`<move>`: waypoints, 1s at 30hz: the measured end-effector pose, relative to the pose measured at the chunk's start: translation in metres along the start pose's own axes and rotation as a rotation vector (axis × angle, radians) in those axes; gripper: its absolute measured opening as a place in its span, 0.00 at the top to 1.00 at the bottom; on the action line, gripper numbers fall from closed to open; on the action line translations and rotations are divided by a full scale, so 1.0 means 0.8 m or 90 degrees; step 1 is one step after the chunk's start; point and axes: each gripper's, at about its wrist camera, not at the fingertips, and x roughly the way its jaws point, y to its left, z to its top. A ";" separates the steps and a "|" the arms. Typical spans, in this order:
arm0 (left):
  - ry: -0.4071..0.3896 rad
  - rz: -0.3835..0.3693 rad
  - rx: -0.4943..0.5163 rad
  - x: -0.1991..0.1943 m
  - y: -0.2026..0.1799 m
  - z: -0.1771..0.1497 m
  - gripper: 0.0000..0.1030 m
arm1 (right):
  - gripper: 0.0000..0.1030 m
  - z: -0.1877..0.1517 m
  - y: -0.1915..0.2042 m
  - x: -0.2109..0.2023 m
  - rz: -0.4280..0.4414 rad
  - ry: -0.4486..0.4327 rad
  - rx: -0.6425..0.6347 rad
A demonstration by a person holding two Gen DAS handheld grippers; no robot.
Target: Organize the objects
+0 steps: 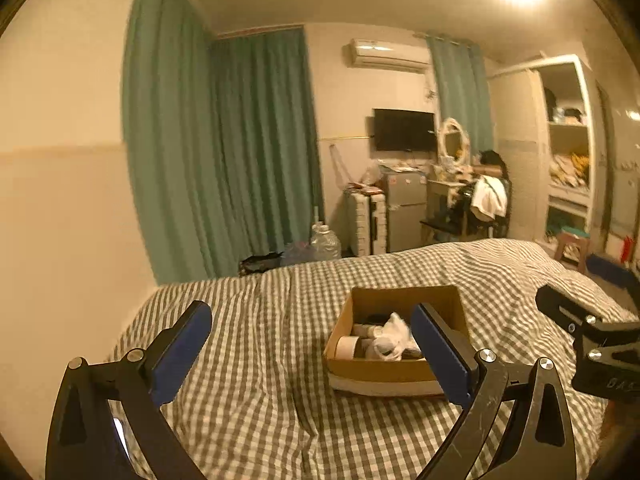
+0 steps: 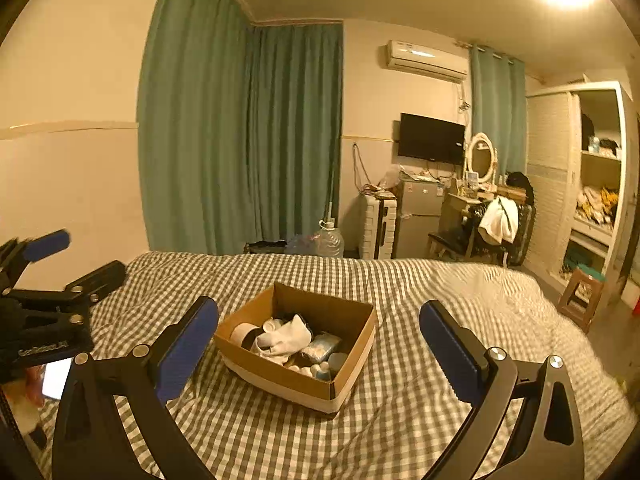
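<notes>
A brown cardboard box [image 2: 352, 320] sits on the checked bed cover [image 2: 400, 420]. It holds a white sock [image 2: 290, 338], a roll of tape [image 2: 244, 332], small bottles [image 2: 316, 370] and a blue-white packet [image 2: 322, 346]. The box also shows in the left wrist view [image 1: 380, 370], partly behind my finger. My left gripper [image 1: 312, 334] is open and empty above the bed, near side of the box. My right gripper [image 2: 320, 330] is open and empty, the box between and beyond its fingers. Each gripper shows at the edge of the other's view.
Green curtains [image 2: 240, 140] hang on the far wall. A water jug [image 2: 330, 240], suitcase [image 2: 378, 226], small fridge [image 2: 418, 216], dressing table with a chair [image 2: 480, 220] and an open wardrobe [image 2: 592, 200] stand past the bed. A stool [image 2: 580, 296] stands at right.
</notes>
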 end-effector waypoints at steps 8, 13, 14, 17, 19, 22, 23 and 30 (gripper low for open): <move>0.034 0.023 0.046 0.045 -0.020 -0.086 0.00 | 0.02 -0.088 -0.006 0.052 -0.052 0.019 0.055; 0.074 0.008 0.036 0.066 -0.022 -0.110 0.00 | 0.02 -0.116 0.000 0.074 -0.070 0.050 0.034; 0.077 0.010 0.034 0.069 -0.021 -0.112 0.00 | 0.02 -0.119 0.000 0.077 -0.068 0.054 0.038; 0.080 0.003 0.024 0.067 -0.018 -0.115 0.00 | 0.02 -0.122 0.000 0.080 -0.074 0.058 0.036; 0.082 0.006 0.023 0.065 -0.015 -0.113 0.00 | 0.02 -0.124 0.000 0.081 -0.076 0.060 0.036; 0.086 0.012 0.018 0.063 -0.012 -0.113 0.00 | 0.02 -0.125 0.000 0.081 -0.081 0.059 0.036; 0.086 0.013 0.016 0.061 -0.012 -0.113 0.00 | 0.02 -0.126 0.001 0.080 -0.082 0.057 0.034; 0.083 0.014 0.009 0.061 -0.009 -0.112 0.00 | 0.02 -0.125 0.001 0.076 -0.085 0.051 0.027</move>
